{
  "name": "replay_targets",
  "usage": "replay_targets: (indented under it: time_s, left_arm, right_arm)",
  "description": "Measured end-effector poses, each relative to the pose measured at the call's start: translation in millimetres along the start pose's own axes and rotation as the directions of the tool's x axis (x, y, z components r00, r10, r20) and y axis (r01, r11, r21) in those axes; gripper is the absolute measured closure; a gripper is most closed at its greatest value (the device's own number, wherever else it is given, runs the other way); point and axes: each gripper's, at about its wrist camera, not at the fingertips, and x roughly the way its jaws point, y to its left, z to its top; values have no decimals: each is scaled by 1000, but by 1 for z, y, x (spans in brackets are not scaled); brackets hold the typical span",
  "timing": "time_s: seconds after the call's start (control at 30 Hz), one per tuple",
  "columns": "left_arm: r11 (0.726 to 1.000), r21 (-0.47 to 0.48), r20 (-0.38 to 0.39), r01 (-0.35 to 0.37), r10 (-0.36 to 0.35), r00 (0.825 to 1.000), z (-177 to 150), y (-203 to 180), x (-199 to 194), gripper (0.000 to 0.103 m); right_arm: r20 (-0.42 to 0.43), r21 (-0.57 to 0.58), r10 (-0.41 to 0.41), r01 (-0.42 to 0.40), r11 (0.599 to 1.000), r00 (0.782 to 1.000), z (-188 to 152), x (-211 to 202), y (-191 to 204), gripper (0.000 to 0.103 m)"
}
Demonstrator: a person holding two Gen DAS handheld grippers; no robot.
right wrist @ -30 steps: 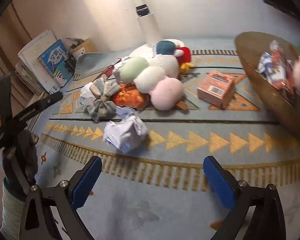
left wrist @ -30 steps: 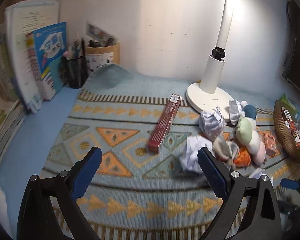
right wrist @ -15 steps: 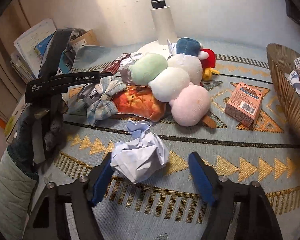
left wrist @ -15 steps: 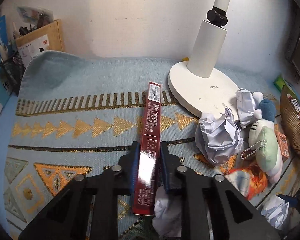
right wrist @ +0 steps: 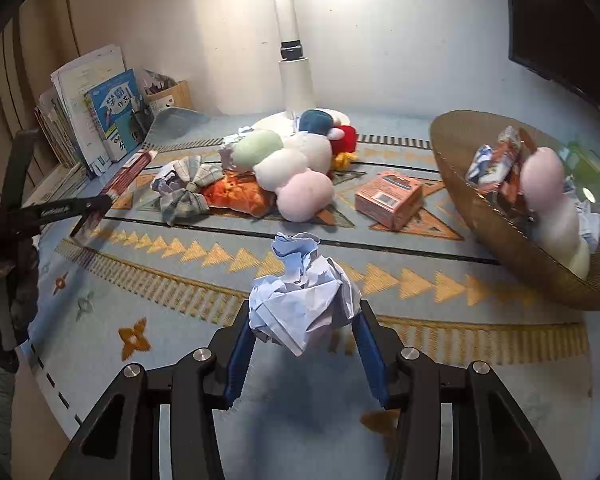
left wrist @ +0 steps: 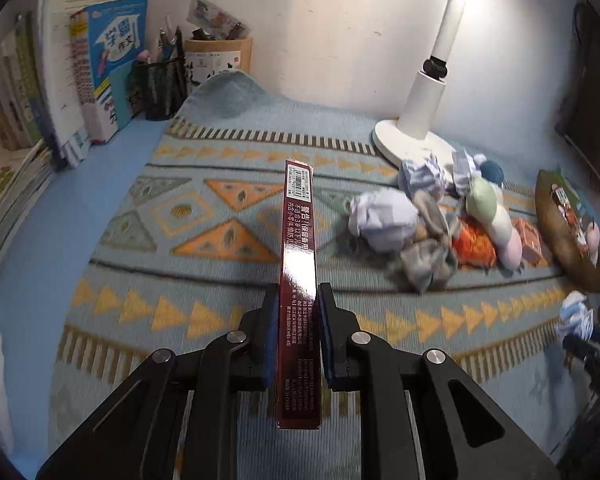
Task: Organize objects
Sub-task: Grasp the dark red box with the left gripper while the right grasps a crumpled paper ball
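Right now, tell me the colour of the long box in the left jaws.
Dark glossy red long box with white print, clearest in the left wrist view.

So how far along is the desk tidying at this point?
Early. Done: the woven basket already holds some wrappers and a soft toy. In hand: the left gripper is clamped on the long red box, and the right gripper has just been closing on a crumpled paper ball. Left on the mat: two more paper balls, the plush toys, the checked cloth and the small pink box.

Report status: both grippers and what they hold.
Left gripper shut on red box, lifted. Right gripper shut on paper ball. Basket path clear.
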Motion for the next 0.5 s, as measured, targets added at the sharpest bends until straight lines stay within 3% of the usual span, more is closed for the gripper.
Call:
replay_targets:
  time_s: [0.2,0.33,0.4,0.5]
  left_arm:
    - [996,-76,-15,39,-40,999,-39,-3,-2,88]
    - [999,-45,11,-22,23,1000,-43,-10,-5,87]
    - [999,-26,-7,-46,46,999,-45,-14,-1,88]
    - [996,22,7,-88,87,996,-46,-23,-1,87]
  right_arm:
    - [-46,2,-10,10,1000,999,-12,8,-15,55]
    - [-91,-14,8,-10,1000,996,-12,17,-11,55]
    - [-99,-9,13,-14,1000,995,-12,19,-11,52]
    - [-107,-18,26,-28,999,994,-10,20,-9,36]
